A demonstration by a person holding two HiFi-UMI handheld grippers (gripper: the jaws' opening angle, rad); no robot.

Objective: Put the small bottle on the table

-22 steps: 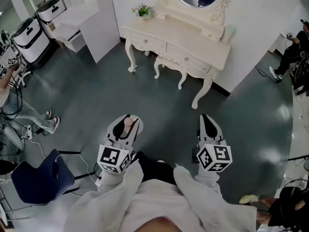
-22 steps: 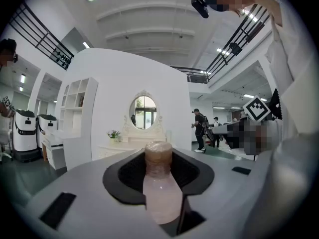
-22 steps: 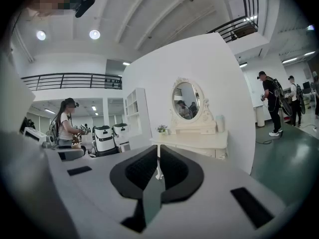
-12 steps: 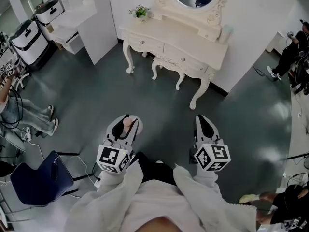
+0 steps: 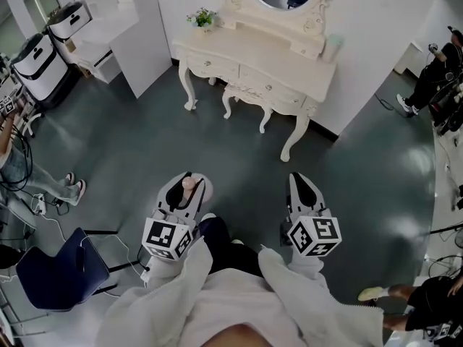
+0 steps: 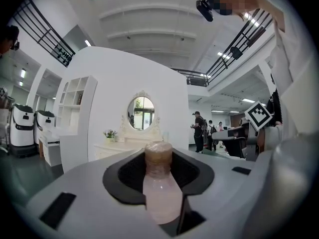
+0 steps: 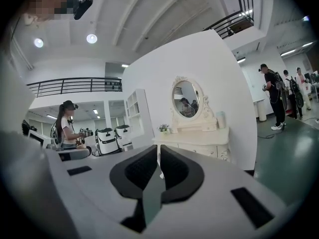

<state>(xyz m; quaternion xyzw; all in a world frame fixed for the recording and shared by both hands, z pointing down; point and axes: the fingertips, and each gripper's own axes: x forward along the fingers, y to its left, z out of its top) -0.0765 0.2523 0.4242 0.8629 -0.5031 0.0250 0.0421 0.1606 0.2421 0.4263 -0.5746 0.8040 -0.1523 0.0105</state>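
A small pale-pink bottle (image 6: 160, 188) with a brownish cap stands upright between the jaws of my left gripper (image 6: 159, 176), which is shut on it. In the head view the bottle (image 5: 189, 185) shows at the tip of the left gripper (image 5: 185, 191), held low above the dark floor. My right gripper (image 5: 302, 189) is shut and holds nothing; its black jaws (image 7: 157, 169) meet with only a thin slit. The cream dressing table (image 5: 289, 60) with its oval mirror stands ahead against the white wall, some way from both grippers.
A small potted plant (image 5: 204, 17) and a pale cup (image 5: 333, 48) stand on the dressing table. White machines (image 5: 40, 56) and a white shelf unit are at the far left. A blue chair (image 5: 54, 266) is at my lower left. People stand at the left and right edges.
The dressing table has slid slightly up and left in the head view as I moved nearer. Both grippers keep their grip and position in front of me.
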